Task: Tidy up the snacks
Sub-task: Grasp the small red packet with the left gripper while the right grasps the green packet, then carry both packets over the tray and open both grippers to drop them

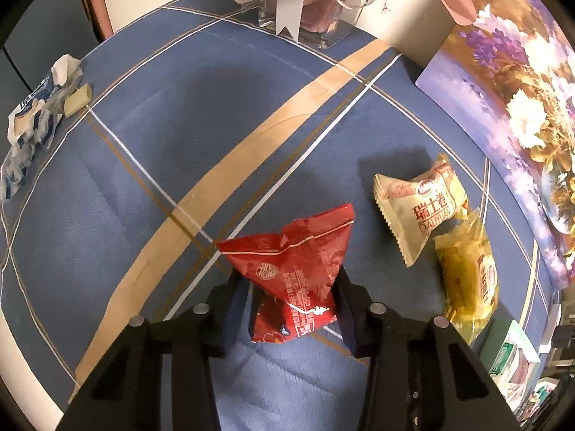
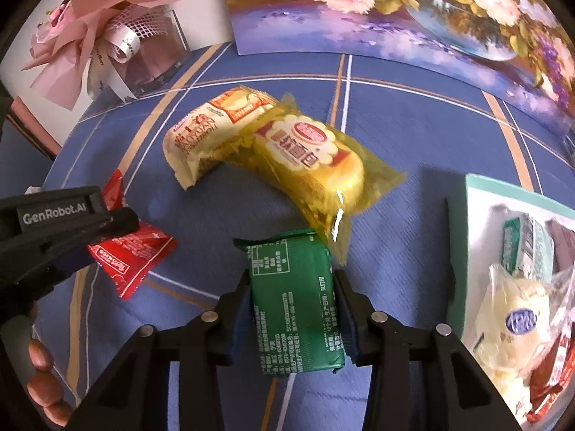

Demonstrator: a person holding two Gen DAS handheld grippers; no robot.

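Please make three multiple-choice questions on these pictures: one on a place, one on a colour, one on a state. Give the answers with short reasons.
1. Where does the box with snacks stand in the right wrist view?
A. right edge
B. left edge
C. top middle

2. What colour is the pack in the right tongs?
A. red
B. green
C. white

3. How do the left tongs stand?
A. wide open over bare cloth
B. shut on the yellow pack
C. shut on the red pack

Answers: A, the box sits at the right edge; B, the green pack is between the pads; C, the red pack is pinched.
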